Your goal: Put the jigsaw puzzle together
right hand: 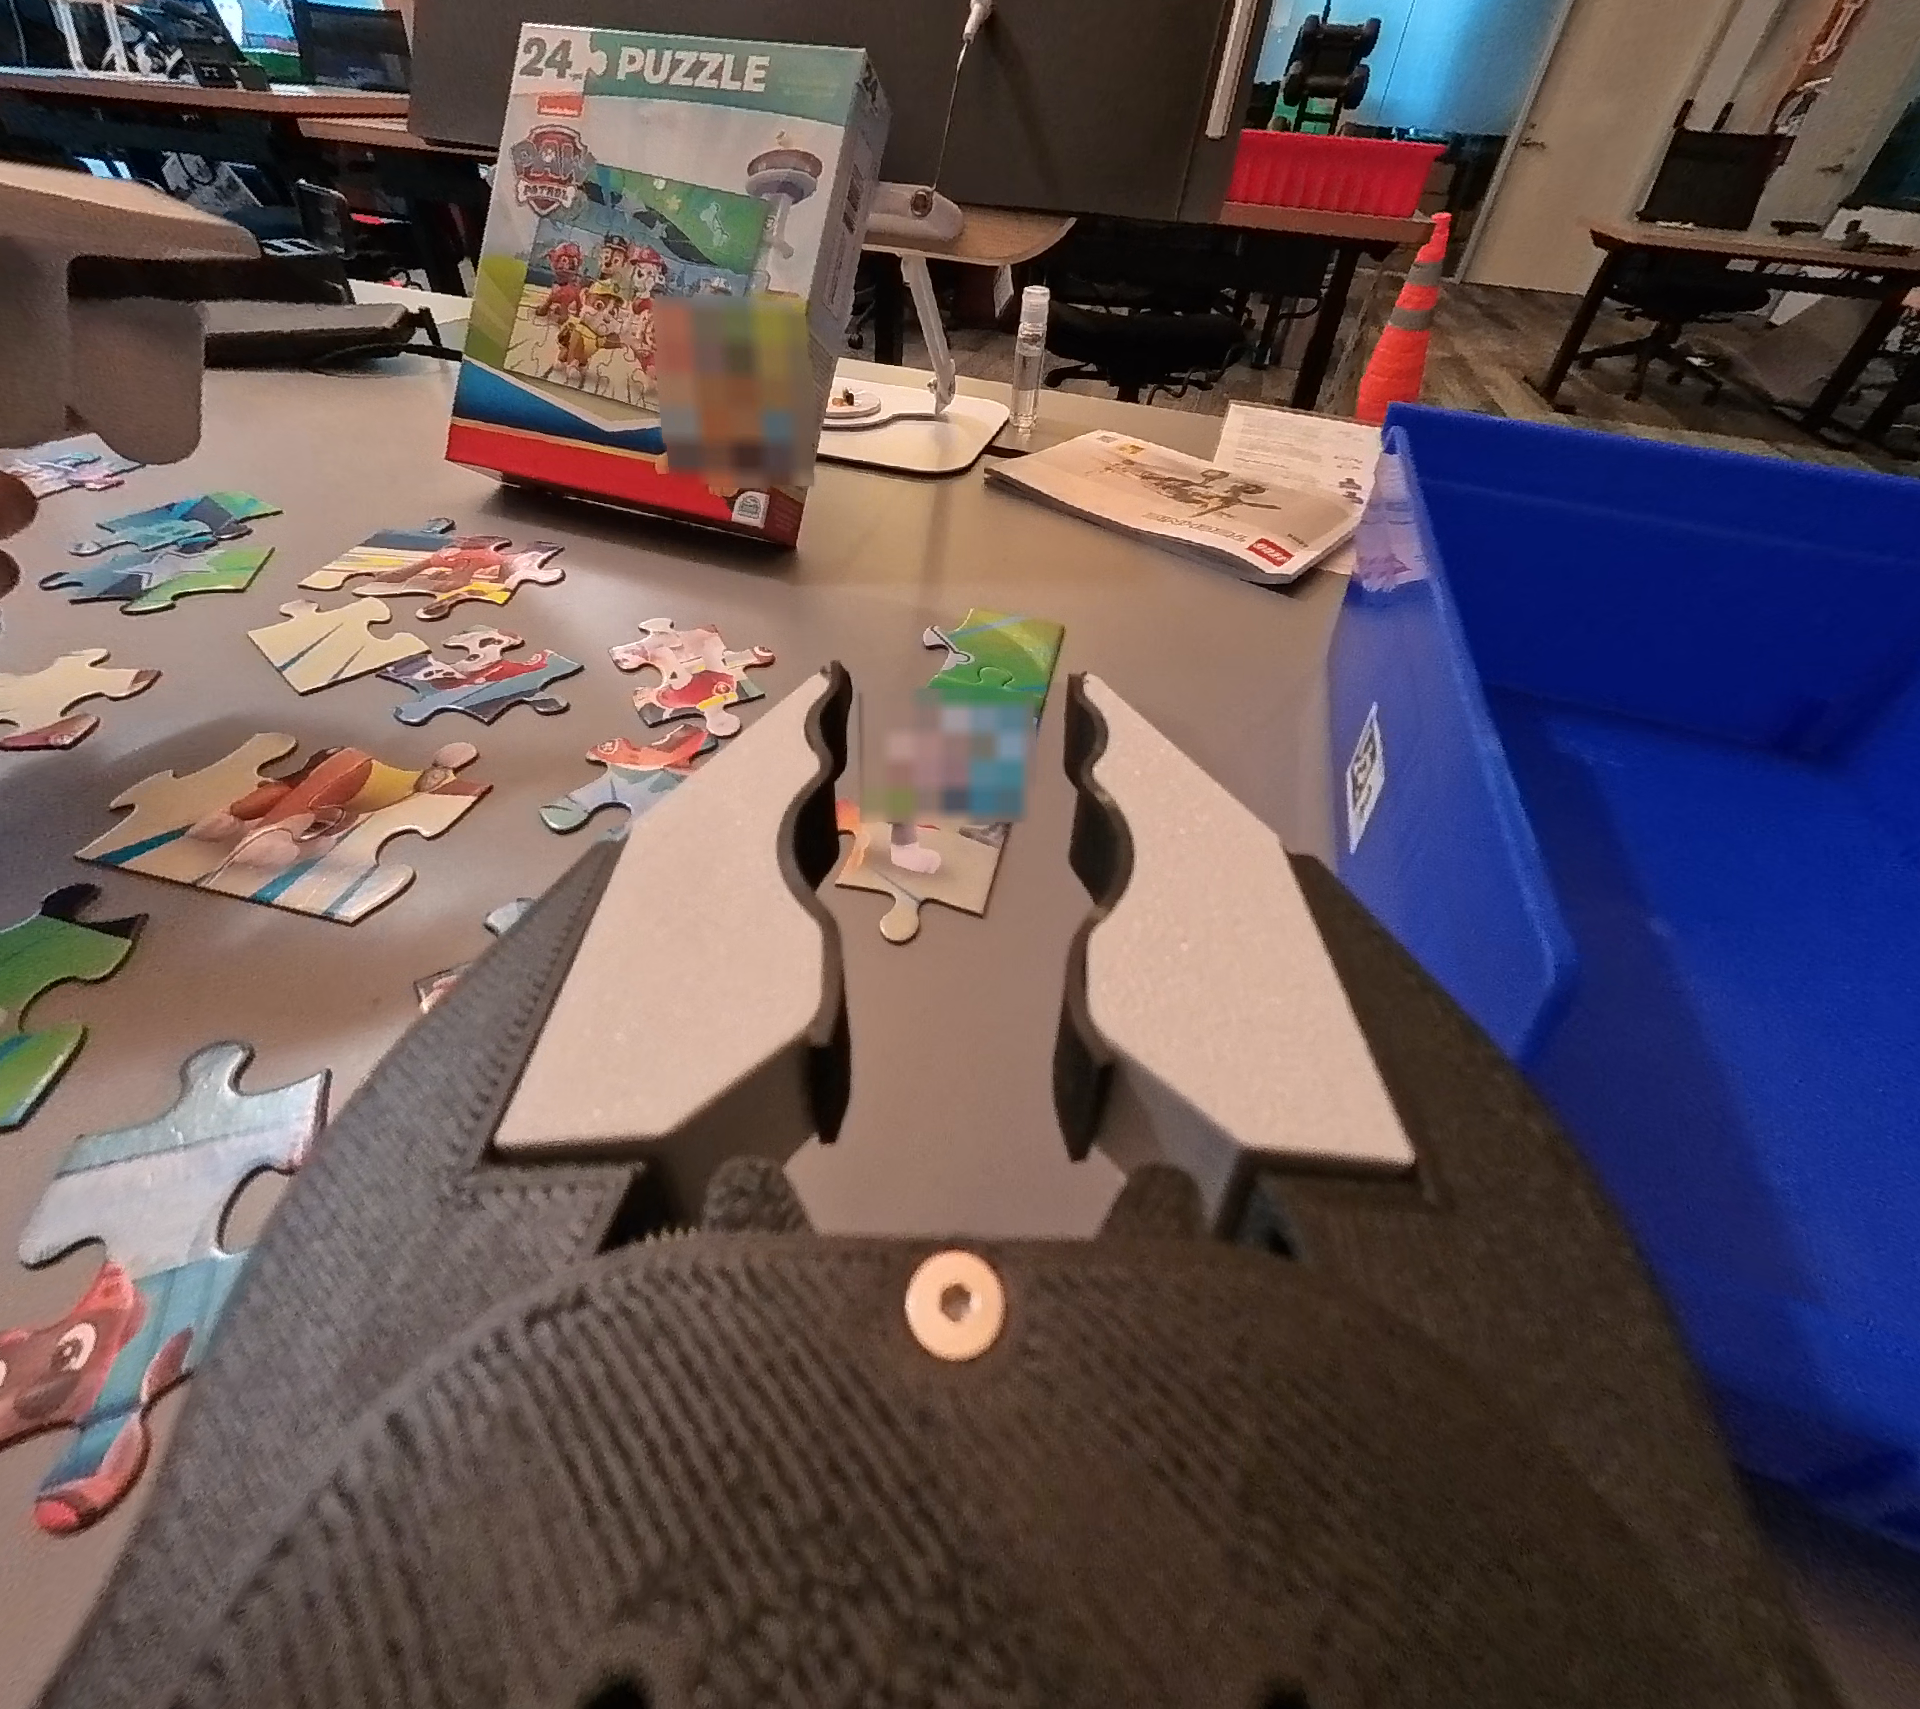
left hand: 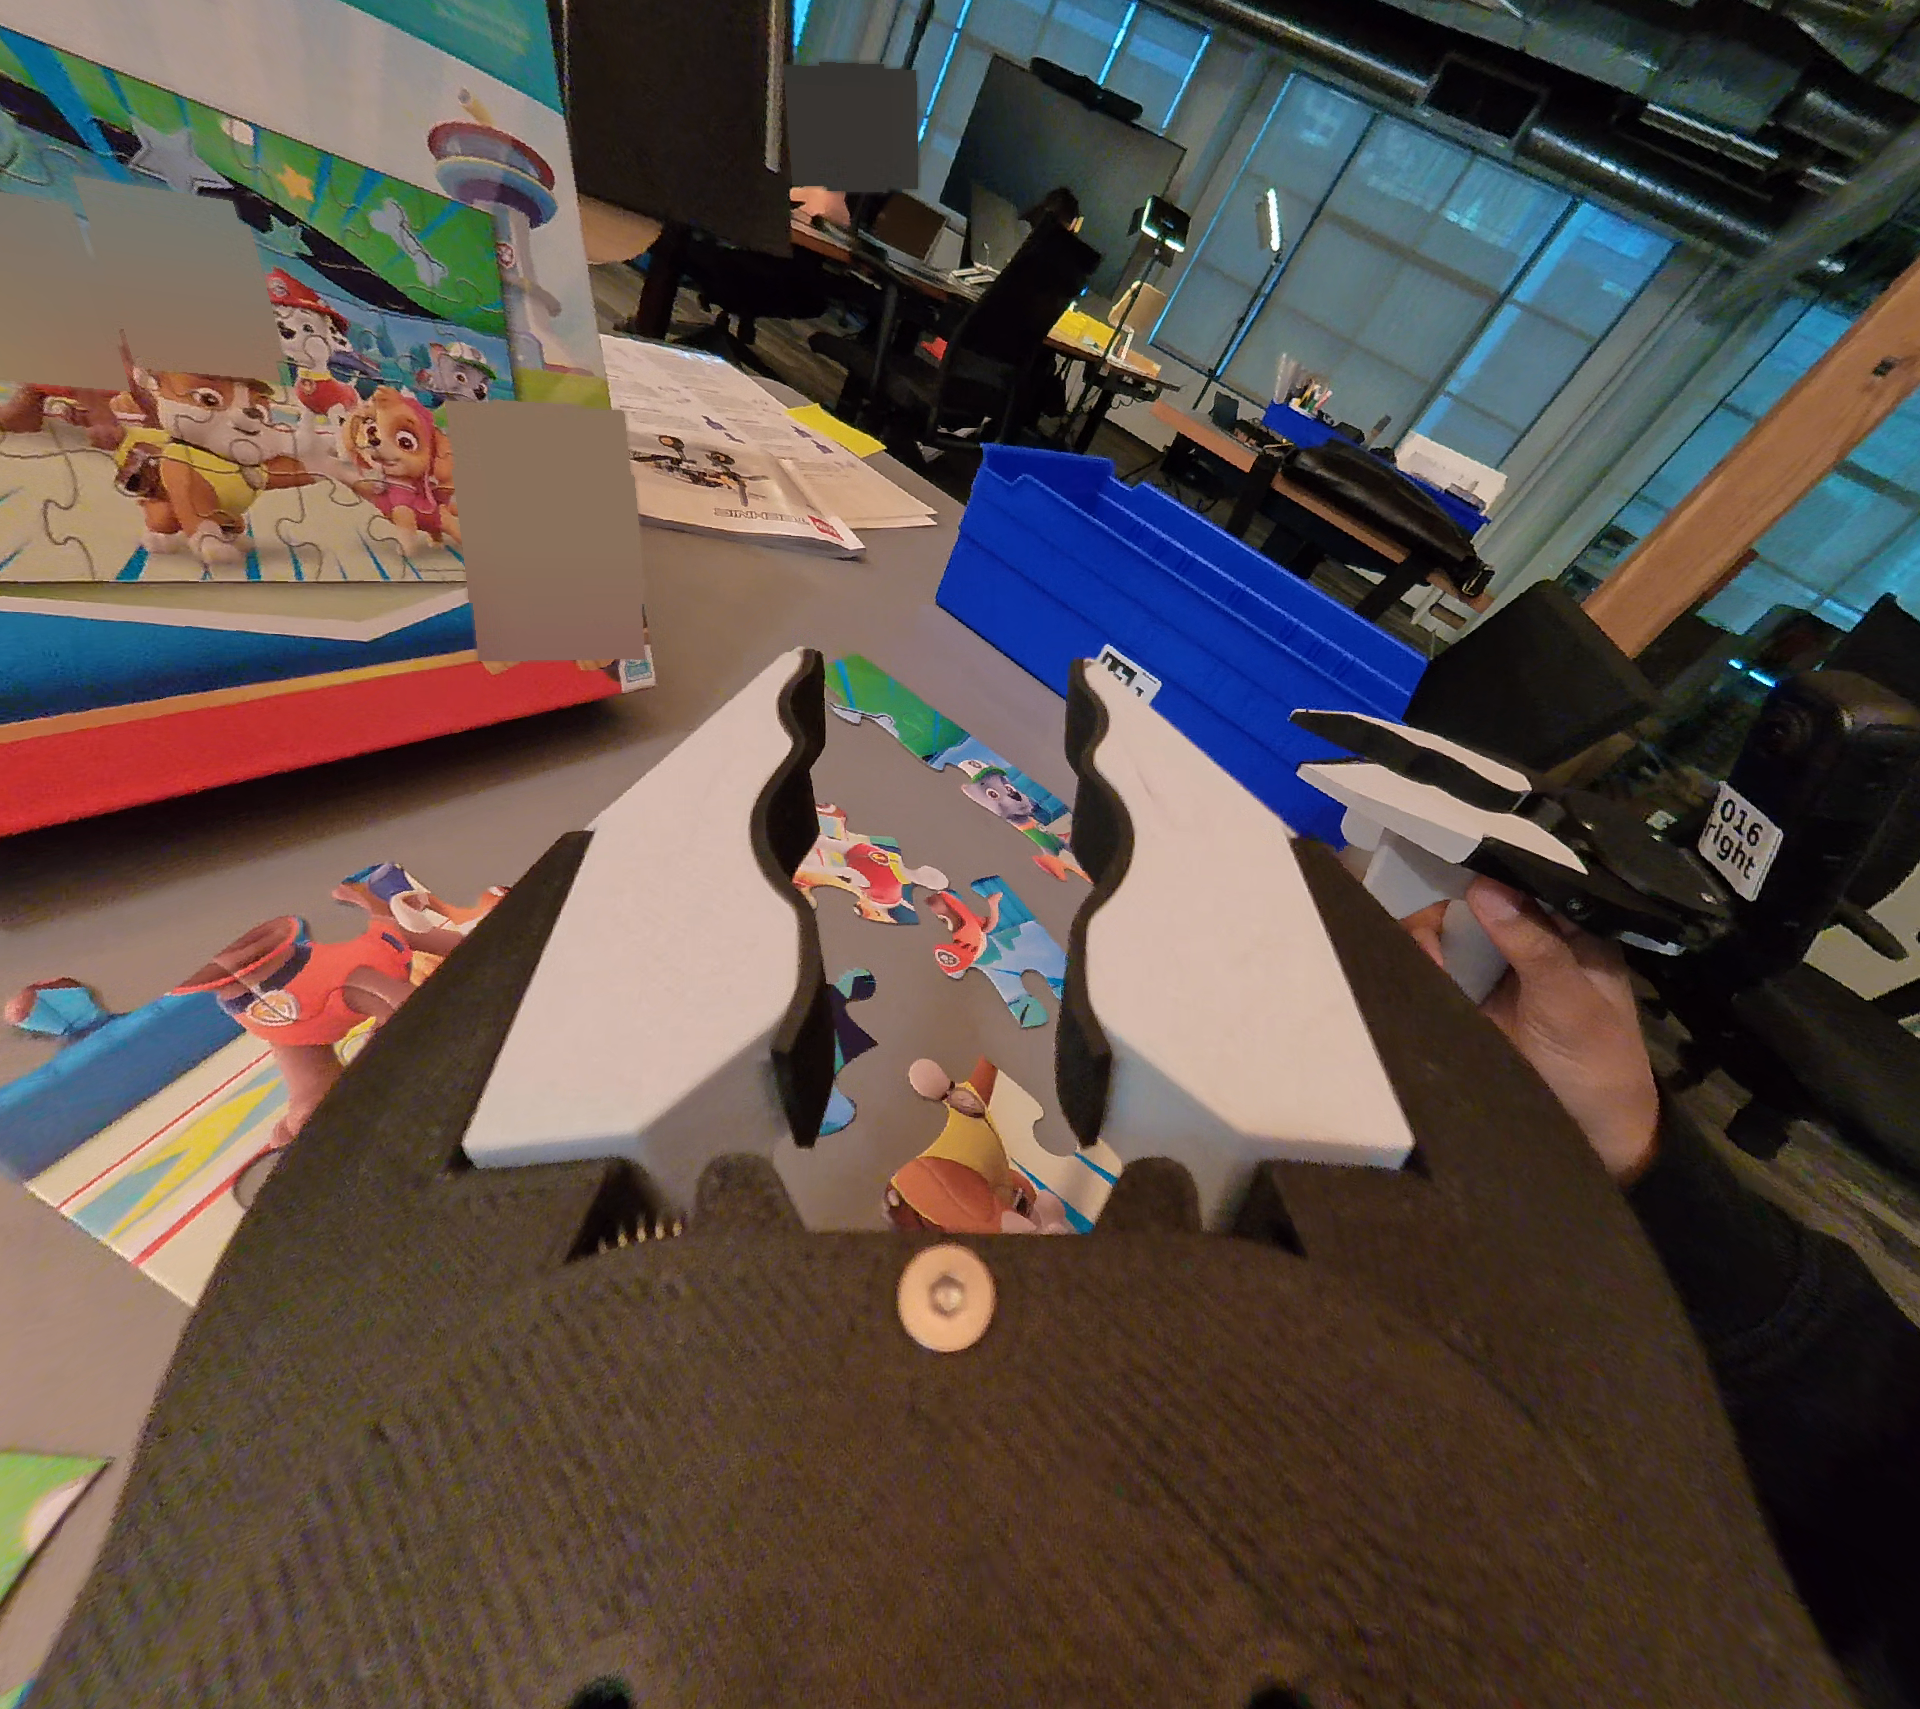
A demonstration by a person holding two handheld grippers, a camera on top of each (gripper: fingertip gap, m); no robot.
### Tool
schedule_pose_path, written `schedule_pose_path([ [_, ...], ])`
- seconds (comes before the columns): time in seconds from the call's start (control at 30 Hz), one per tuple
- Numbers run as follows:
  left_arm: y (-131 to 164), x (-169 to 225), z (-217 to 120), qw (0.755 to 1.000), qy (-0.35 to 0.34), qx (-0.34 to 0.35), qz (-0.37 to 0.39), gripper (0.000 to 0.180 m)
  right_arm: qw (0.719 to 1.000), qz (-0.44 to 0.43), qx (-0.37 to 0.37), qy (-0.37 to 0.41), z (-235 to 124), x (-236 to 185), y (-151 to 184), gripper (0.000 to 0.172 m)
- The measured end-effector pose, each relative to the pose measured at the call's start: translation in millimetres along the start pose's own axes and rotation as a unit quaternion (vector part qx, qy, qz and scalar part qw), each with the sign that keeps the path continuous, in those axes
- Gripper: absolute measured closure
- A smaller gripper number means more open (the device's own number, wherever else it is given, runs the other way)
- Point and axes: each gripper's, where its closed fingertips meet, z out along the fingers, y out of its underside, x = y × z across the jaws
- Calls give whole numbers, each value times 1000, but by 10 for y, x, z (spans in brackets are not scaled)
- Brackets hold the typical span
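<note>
Currently both grippers stand released, nothing between their pads. The right gripper (right hand: pixel 951 683) is nearer the joined puzzle strip (right hand: pixel 961 786), which lies flat at frame centre, long axis running away along the fingers, beyond the left gripper (left hand: pixel 945 672), near the blue bin (right hand: pixel 1662 828).

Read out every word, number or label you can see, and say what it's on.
I can't repeat writing; these bear it:
Puzzle box: bold print across its teal top.
Booklet: small print, red logo.
Blue bin: white sticker.
Right gripper: white tag.
Paper sheet beyond the booklet: too small.
</note>
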Motion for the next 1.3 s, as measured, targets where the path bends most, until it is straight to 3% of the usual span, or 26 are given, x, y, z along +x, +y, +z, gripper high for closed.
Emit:
schedule_pose_path([
  [0.37, -41, -110, -49, 1000, -28, 3, 10, 135, 1000, 1, -4, -2, 8, -3, 11, 131],
  [0.5, 41, -180, -165, 998, -51, -47, 8, 132, 1000, 5, -4, -4, 8, 2, 9, 132],
  [0.8, 316, -354, -1002, 970, -152, -169, 85, 130, 1000, -1, -11, -2, 21, -6, 27, 131],
  [1.03, 205, -609, -1610, 957, -234, -133, 110, 132, 1000, 1, -15, -2, 30, -3, 37, 131],
  [1.17, 249, -679, -1739, 963, -230, -116, 82, 133, 1000, -2, -18, -1, 35, -6, 45, 132],
  [1.3, 287, -790, -1890, 950, -262, -138, 101, 133, 1000, -3, -19, -1, 38, -9, 46, 132],
])
